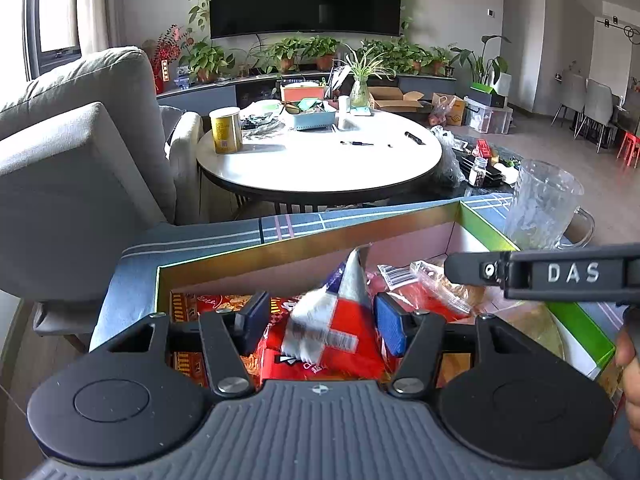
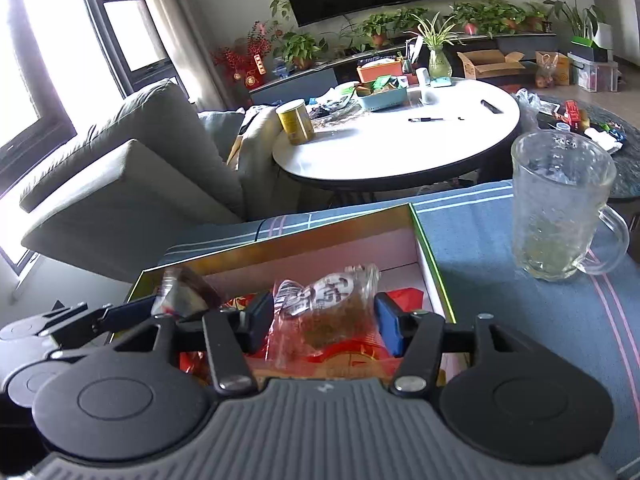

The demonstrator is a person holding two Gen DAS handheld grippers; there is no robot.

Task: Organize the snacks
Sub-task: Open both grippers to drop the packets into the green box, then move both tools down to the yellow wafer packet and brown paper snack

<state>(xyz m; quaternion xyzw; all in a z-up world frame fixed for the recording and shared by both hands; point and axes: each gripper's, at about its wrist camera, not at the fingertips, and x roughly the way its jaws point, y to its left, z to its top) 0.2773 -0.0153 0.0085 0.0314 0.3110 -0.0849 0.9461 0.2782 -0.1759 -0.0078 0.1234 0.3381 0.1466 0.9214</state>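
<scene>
A shallow gold-rimmed box (image 1: 280, 246) (image 2: 280, 242) with several snack packets stands on a blue striped cloth. My left gripper (image 1: 320, 316) hovers over its left part, jaws wide apart around a red, white and blue packet (image 1: 336, 320) whose corner sticks up; no pad visibly presses it. My right gripper (image 2: 322, 316) is over the box's right part, jaws wide apart around a clear packet with brown contents (image 2: 328, 308). That clear packet (image 1: 444, 284) also shows in the left wrist view, under the right gripper's finger (image 1: 472, 270). The left gripper's fingers (image 2: 128, 312) show at the left of the right wrist view.
A glass mug (image 2: 560, 208) (image 1: 544, 204) stands on the cloth right of the box. Beyond are a white round table (image 1: 320, 160) with a yellow can (image 1: 226, 130), a grey sofa (image 1: 80, 140), and a dark side table (image 2: 624, 152) with small items.
</scene>
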